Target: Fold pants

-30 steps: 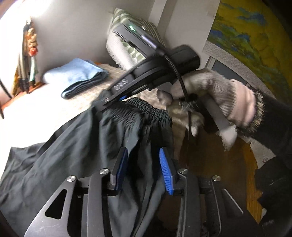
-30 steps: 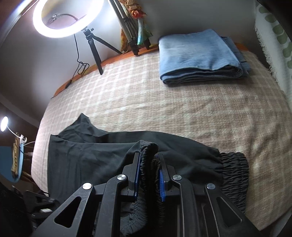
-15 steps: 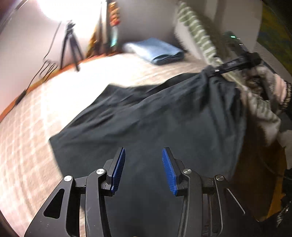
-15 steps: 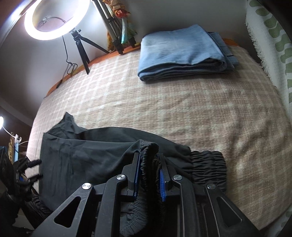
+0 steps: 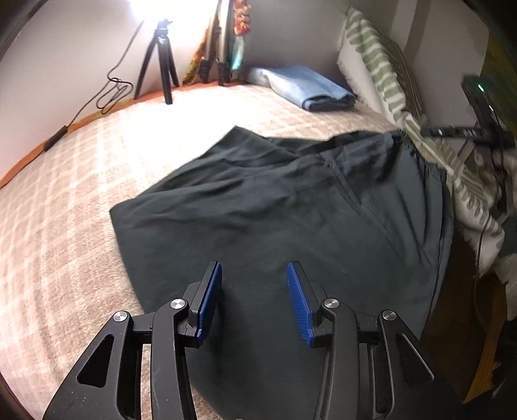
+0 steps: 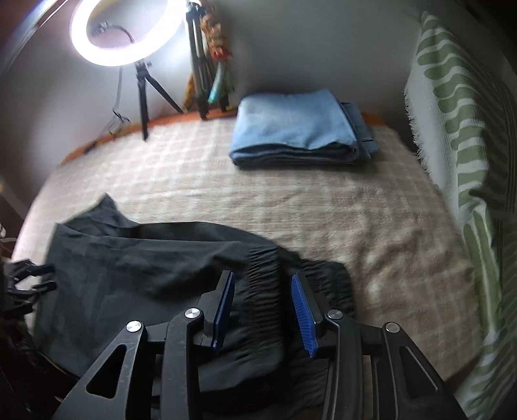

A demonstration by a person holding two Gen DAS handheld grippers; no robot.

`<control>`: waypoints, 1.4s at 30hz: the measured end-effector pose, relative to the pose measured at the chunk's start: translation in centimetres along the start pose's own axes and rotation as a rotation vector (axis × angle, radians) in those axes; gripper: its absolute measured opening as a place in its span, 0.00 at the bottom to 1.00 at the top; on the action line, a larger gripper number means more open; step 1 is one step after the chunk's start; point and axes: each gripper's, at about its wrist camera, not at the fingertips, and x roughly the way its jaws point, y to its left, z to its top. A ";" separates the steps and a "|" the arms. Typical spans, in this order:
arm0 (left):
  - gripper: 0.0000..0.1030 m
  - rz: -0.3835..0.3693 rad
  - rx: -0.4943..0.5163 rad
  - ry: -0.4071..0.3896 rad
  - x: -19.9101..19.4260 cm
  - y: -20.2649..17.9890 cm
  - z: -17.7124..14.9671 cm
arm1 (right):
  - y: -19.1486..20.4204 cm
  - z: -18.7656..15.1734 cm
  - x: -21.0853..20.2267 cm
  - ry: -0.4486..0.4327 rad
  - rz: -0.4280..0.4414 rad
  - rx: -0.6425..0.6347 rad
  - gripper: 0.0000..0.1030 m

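Black pants [image 5: 290, 206] lie spread on a beige checked bedspread [image 5: 71, 206], legs toward the left, elastic waistband [image 6: 261, 290] at the right near the striped pillow. My left gripper [image 5: 253, 290] is open and empty, hovering over the lower leg part of the pants. My right gripper [image 6: 262, 302] is open, its blue pads on either side of the gathered waistband, which lies loose on the bed. The right gripper also shows in the left wrist view [image 5: 465, 132] at the far right by the waistband.
Folded blue jeans [image 6: 300, 129] lie at the back of the bed. A ring light [image 6: 126, 29] on a tripod [image 5: 158, 61] stands behind the bed. A green striped pillow [image 6: 465, 135] lines the right side. The wooden bed edge [image 5: 465, 329] is at lower right.
My right gripper has opened and let go of the waistband, which now lies on the bed. The left gripper swung from the waistband toward the legs and stays open.
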 end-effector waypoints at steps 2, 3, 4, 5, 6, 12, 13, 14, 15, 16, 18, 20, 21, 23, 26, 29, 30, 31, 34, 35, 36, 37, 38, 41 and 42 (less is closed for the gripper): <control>0.39 0.005 -0.014 -0.015 -0.4 0.2 0.1 | 1.3 -1.1 -0.9 -0.043 0.027 0.026 0.41; 0.39 0.004 -0.025 -0.022 -0.7 0.3 0.0 | 1.8 -1.5 -1.0 -0.055 0.033 0.038 0.47; 0.39 0.001 -0.041 -0.032 -1.0 0.5 0.0 | 2.4 -2.0 -1.1 -0.065 0.046 0.048 0.50; 0.39 -0.003 -0.059 -0.042 -1.3 0.7 -0.1 | 3.1 -2.6 -1.1 -0.072 0.057 0.055 0.51; 0.39 -0.007 -0.074 -0.050 -1.7 0.9 -0.3 | 3.9 -3.2 -1.1 -0.074 0.072 0.062 0.51; 0.43 -0.012 -0.170 -0.041 -2.7 2.3 -2.0 | 6.9 -5.3 0.9 -0.036 0.087 0.052 0.51; 0.43 -0.013 -0.178 -0.038 -2.8 2.4 -2.2 | 7.0 -5.5 1.3 -0.023 0.083 0.054 0.51; 0.43 -0.012 -0.190 -0.038 -3.1 2.5 -2.7 | 7.1 -5.7 1.8 -0.006 0.087 0.059 0.51; 0.43 -0.011 -0.199 -0.040 -3.4 2.4 -3.0 | 7.3 -5.8 2.0 0.004 0.091 0.063 0.51; 0.43 -0.011 -0.209 -0.041 -3.7 2.4 -3.5 | 7.5 -5.8 2.1 0.008 0.096 0.063 0.51; 0.43 -0.008 -0.242 -0.038 -4.3 2.4 -4.7 | 8.5 -5.6 2.0 0.008 0.112 0.048 0.51; 0.43 -0.022 -0.292 -0.032 -4.7 2.5 -6.1 | 9.8 -5.1 1.8 0.002 0.136 0.026 0.51; 0.43 -0.021 -0.304 -0.032 -4.8 2.5 -6.5 | 10.5 -4.8 1.7 0.000 0.147 0.015 0.51; 0.43 -0.009 -0.323 -0.033 -5.0 2.3 -7.5 | 12.0 -4.3 1.6 -0.001 0.171 -0.012 0.51; 0.43 -0.015 -0.359 -0.040 -5.1 2.0 -8.6 | 15.0 -3.4 1.6 0.005 0.220 -0.063 0.51; 0.43 -0.016 -0.371 -0.057 -5.1 1.7 -9.2 | 18.2 -2.5 1.9 0.020 0.273 -0.108 0.52; 0.43 -0.025 -0.377 -0.064 -5.2 1.6 -9.3 | 19.0 -2.4 2.1 0.026 0.287 -0.120 0.52; 0.42 -0.036 -0.384 -0.069 -5.2 1.5 -9.4 | 20.2 -2.1 2.4 0.035 0.303 -0.137 0.52; 0.39 -0.094 -0.403 -0.081 -5.1 1.2 -9.5 | 23.5 -1.2 3.7 0.071 0.330 -0.182 0.52; 0.33 -0.116 -0.407 -0.086 -5.0 1.1 -9.5 | 24.8 -0.8 4.4 0.092 0.350 -0.186 0.52; 0.30 -0.127 -0.409 -0.090 -4.9 0.9 -9.5 | 25.5 -0.6 4.9 0.106 0.364 -0.187 0.52; 0.30 -0.129 -0.409 -0.095 -5.0 0.8 -9.5 | 26.6 -0.2 5.6 0.129 0.382 -0.186 0.52; 0.29 -0.136 -0.409 -0.109 -5.0 0.6 -9.5 | 27.5 0.1 6.1 0.147 0.394 -0.187 0.52; 0.23 -0.152 -0.411 -0.137 -5.2 0.2 -9.4 | 30.5 0.8 7.9 0.199 0.406 -0.203 0.52; 0.23 -0.153 -0.405 -0.147 -5.3 0.0 -9.3 | 31.5 1.0 8.6 0.215 0.403 -0.209 0.52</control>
